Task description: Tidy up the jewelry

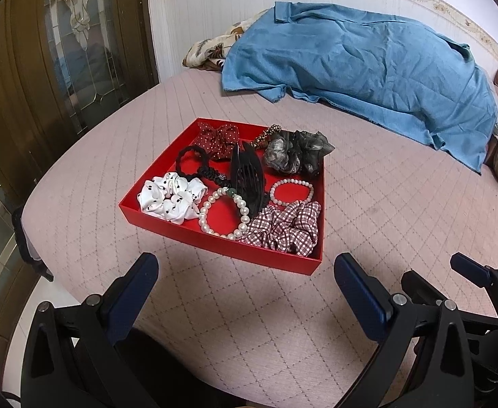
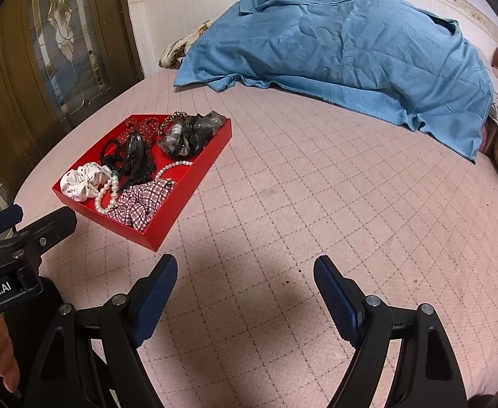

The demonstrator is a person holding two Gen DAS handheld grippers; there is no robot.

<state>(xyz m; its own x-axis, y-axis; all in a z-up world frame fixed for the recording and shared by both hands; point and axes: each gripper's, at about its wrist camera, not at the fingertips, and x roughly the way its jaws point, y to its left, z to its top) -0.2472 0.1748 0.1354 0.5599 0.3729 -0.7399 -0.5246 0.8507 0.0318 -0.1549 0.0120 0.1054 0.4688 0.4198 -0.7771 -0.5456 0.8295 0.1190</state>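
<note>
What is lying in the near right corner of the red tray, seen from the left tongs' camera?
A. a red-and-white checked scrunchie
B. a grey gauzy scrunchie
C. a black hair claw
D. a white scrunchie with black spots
A: the checked scrunchie fills the near right corner of the red tray, beside the larger pearl bracelet.

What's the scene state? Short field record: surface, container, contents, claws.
surface: pink quilted bed
container: red tray, open top
contents: white dotted scrunchie, large pearl bracelet, small pearl bracelet, checked scrunchie, black hair claw clip, grey scrunchie
left claw: open, empty, short of the tray
right claw: open, empty, over bare bed
background: blue cloth
</note>
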